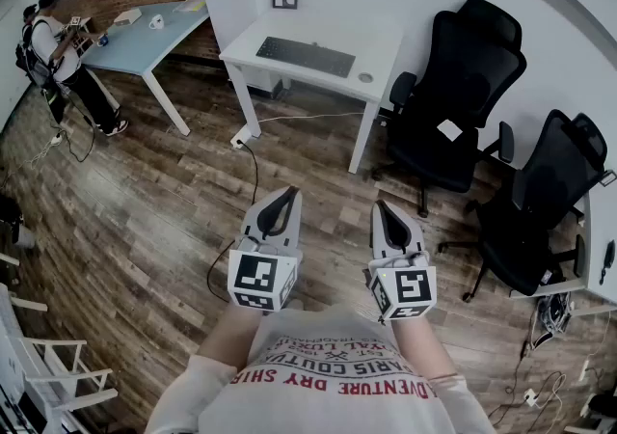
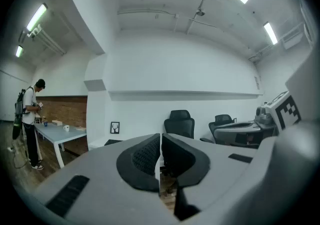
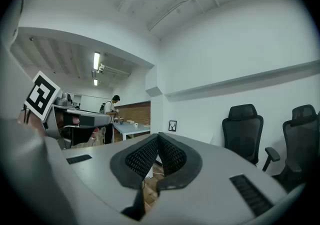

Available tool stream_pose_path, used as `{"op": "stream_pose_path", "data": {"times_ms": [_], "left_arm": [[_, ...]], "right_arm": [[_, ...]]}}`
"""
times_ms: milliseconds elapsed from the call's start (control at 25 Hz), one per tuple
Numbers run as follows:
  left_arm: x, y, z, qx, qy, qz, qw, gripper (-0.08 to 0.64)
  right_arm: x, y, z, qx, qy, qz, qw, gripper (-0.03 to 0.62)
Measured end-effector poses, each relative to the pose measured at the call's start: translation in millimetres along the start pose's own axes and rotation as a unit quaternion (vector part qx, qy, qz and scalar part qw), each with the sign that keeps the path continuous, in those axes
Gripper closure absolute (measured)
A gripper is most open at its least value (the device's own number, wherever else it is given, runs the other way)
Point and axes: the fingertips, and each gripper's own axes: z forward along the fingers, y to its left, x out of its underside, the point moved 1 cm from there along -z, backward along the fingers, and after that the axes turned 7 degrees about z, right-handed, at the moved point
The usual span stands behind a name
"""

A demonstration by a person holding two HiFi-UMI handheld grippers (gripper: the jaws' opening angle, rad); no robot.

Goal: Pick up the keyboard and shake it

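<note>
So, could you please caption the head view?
Shut and empty, the left tool and right tool face the keyboard on the white desk.

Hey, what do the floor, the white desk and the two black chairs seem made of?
Floor: wood or wood-look planks; grain and plank seams show. Desk: smooth matt white top, likely laminate or painted board. Chairs: black mesh or fabric backs, likely plastic arms; too far to confirm.

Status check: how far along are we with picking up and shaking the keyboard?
Done: nothing yet; the keyboard lies flat on the white desk, across the floor from both grippers. In hand: nothing; left gripper and right gripper are level, jaws together, empty. Left: approach, grasp, lift, shake.
</note>
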Motion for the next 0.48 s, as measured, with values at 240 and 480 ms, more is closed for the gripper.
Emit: {"op": "stream_pose_path", "data": {"times_ms": [240,480], "left_arm": [[5,15,2,0.011,0.001,0.003,0.9999,0.529],[13,38,5,0.024,-0.002,0.02,0.9995,0.534]], "right_arm": [[2,13,14,0.0,0.004,-0.003,1.0,0.567],[10,29,34,0.007,0.005,0.012,1.0,0.566]]}}
